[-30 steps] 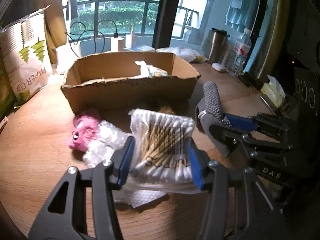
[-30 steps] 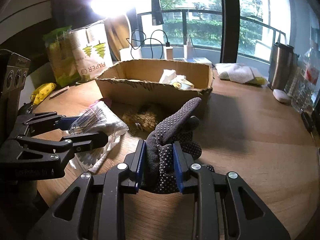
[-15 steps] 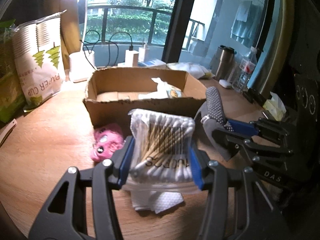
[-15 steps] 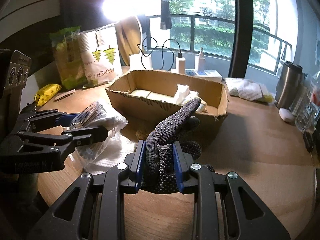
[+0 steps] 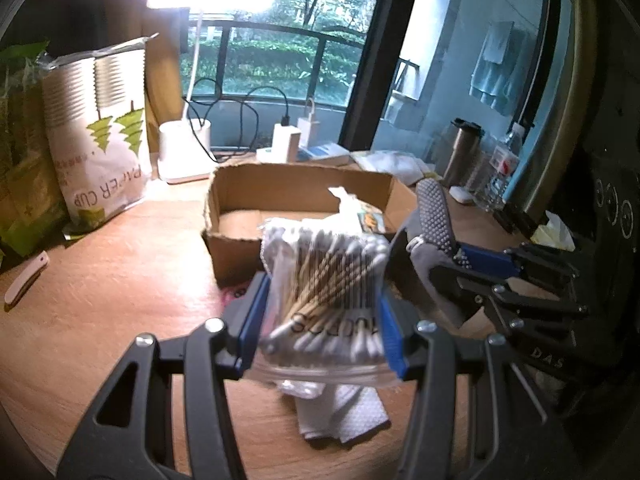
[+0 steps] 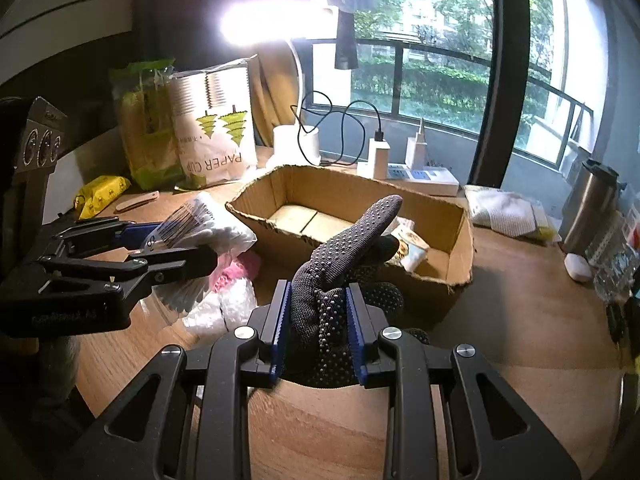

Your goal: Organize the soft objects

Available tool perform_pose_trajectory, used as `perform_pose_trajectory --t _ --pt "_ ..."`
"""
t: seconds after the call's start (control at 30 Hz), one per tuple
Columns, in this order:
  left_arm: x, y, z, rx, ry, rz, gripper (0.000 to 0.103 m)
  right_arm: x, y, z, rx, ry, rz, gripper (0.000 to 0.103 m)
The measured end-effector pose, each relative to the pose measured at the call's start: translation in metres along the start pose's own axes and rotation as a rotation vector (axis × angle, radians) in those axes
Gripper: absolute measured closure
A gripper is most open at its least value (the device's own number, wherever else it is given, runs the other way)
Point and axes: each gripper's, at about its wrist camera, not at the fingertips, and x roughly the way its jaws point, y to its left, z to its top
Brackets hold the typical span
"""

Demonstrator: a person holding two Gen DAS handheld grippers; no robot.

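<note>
Cotton swabs pack (image 5: 326, 300) in left claw (image 5: 320, 320) and glove (image 6: 340, 272) in right claw (image 6: 318, 326), both clamped, have risen off the surface (image 6: 520, 320) toward the box (image 6: 460, 248) at frame centre; drop-in likely next.

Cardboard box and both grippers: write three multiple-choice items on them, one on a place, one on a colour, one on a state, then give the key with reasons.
1. Where does the paper cup bag stand relative to the cardboard box in the right wrist view?
A. Behind it, to the left
B. Inside it
C. In front of it, to the right

2. What colour are the pads on the right gripper?
A. Red
B. Blue
C. Yellow

3. What is the left gripper doing?
A. Standing open, with nothing between its pads
B. Clamped on the cotton swab pack
C. Clamped on a steel mug

Key:
1 A, the bag stands at the table's far left, beyond the box.
2 B, blue pads press on the dotted glove.
3 B, both pads press the sides of the clear swab pack.
</note>
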Motion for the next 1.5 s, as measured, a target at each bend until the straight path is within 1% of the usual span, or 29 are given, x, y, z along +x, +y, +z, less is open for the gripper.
perform_pose_trajectory --t 0.5,0.7,1.0,1.27,1.5 --pt "0.004 0.02 0.025 -0.019 -0.043 0.03 0.051 0.012 -0.002 0.025 -0.028 -0.019 0.014 0.075" --pt "0.007 0.023 0.034 -0.012 -0.059 0.046 0.051 0.018 -0.005 0.032 -0.033 -0.028 0.018 0.075" --pt "0.013 0.023 0.049 -0.004 -0.081 0.051 0.051 0.022 -0.007 0.042 -0.034 -0.051 0.031 0.075" --pt "0.027 0.028 0.058 -0.011 -0.069 0.076 0.051 0.035 -0.01 0.045 -0.025 -0.044 0.057 0.075" --pt "0.038 0.032 0.063 -0.018 -0.068 0.078 0.051 0.049 -0.011 0.053 -0.023 -0.04 0.072 0.075"
